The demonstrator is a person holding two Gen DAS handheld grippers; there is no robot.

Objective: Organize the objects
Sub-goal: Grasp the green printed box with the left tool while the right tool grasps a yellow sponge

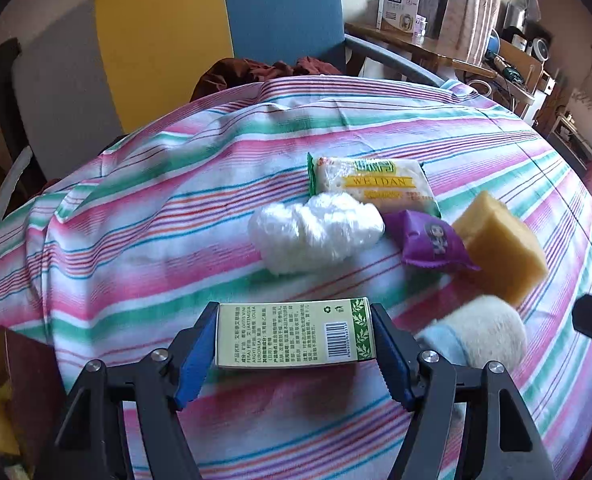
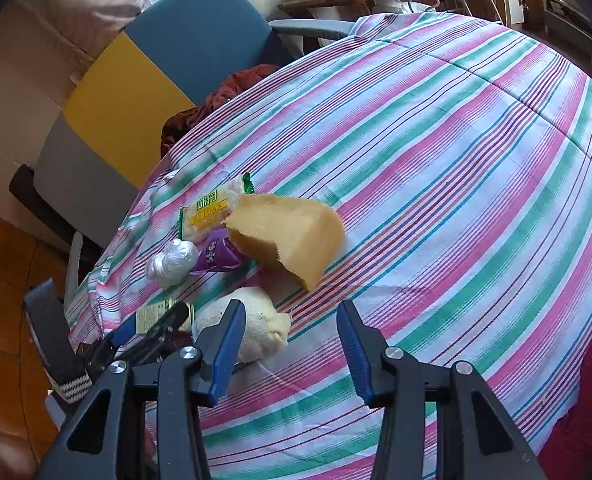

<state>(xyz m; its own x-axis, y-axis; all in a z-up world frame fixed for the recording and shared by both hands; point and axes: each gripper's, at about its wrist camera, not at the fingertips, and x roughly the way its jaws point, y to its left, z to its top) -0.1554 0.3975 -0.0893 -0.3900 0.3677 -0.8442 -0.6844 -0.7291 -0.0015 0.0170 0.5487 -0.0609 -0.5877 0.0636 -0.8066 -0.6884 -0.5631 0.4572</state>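
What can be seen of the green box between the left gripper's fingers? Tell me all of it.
The green box is a small flat carton, pale green with printed text, a barcode and a darker leaf-patterned band at one end. It lies flat, printed face up, on the striped cloth, its ends flanked by the blue pads of the left gripper. Nothing else touches it.

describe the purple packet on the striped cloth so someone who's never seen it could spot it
On the striped cloth, find the cluster of small things in the middle. The purple packet lies between the fluffy white bundle and the yellow sponge block. It alone is purple, with a small cartoon figure printed on it.
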